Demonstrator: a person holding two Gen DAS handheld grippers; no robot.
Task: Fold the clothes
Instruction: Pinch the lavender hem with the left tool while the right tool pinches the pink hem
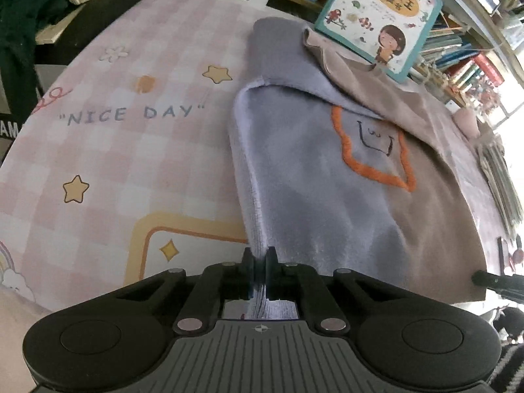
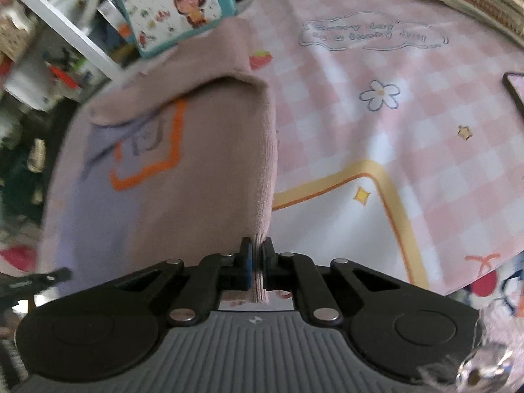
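Lavender knit is pinched between the black fingers of the left gripper, which are drawn together on the near left edge of the garment, a thin band of ribbed hem showing in the narrow slot between the pads. Across the piece, the right gripper is clamped in the same way on the near right edge, where the fabric is dusty pink and its hem hangs a little below the fingers (the right wrist view is somewhat blurred, so fine texture is hard to read). From both pinch points the cloth rises away from the fingers in a raised fold and then spreads flat on the tablecloth, a pink and white checked cover printed with stars, a flower and the words "NICE DAY". The garment is two-toned, lavender on its left half and pink on its right, with an orange outlined patch holding a small drawn face in the middle. Its far end is folded over on itself and lies just in front of a children's book standing upright at the back of the table. Behind the book are crowded bookshelves.
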